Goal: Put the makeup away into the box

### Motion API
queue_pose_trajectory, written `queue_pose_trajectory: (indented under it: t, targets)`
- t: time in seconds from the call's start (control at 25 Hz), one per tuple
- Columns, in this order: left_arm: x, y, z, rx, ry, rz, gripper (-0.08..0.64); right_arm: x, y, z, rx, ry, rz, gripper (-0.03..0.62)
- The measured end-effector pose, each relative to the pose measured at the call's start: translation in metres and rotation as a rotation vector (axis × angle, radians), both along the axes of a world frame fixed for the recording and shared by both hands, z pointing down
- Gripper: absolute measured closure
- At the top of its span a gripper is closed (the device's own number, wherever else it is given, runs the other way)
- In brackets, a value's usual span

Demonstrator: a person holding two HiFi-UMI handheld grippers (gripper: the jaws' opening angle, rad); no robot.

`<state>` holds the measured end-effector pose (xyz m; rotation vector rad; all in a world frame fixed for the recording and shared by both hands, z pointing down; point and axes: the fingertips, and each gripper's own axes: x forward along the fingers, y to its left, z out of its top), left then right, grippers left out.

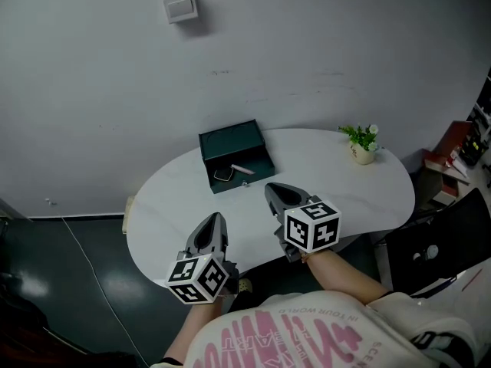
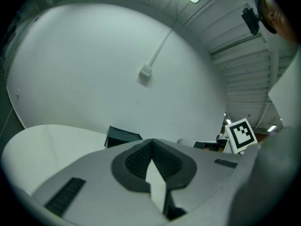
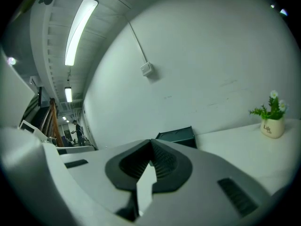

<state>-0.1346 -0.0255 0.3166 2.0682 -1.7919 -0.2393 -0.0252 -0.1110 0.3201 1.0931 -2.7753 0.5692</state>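
Above the near edge of the table (image 1: 337, 182) I hold the left gripper (image 1: 218, 219) and right gripper (image 1: 272, 190) closed and empty; a careless forward swing could tip the open box (image 1: 230, 139) of makeup (image 1: 224, 174).

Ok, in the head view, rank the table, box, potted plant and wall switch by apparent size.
1. table
2. box
3. potted plant and wall switch: these look about alike, so I won't rank them.

dark green box (image 1: 237, 159) open on white table, lid upright, two makeup items (image 1: 232, 172) lying inside
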Motion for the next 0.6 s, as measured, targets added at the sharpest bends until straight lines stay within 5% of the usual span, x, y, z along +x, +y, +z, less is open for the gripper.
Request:
queue_pose_trajectory:
  t: [0.6]
  targets:
    - [0.035,0.059,0.009,0.016,-0.008,-0.04,0.557,0.04,0.051,0.021,-0.021,0.008,-0.017,0.594]
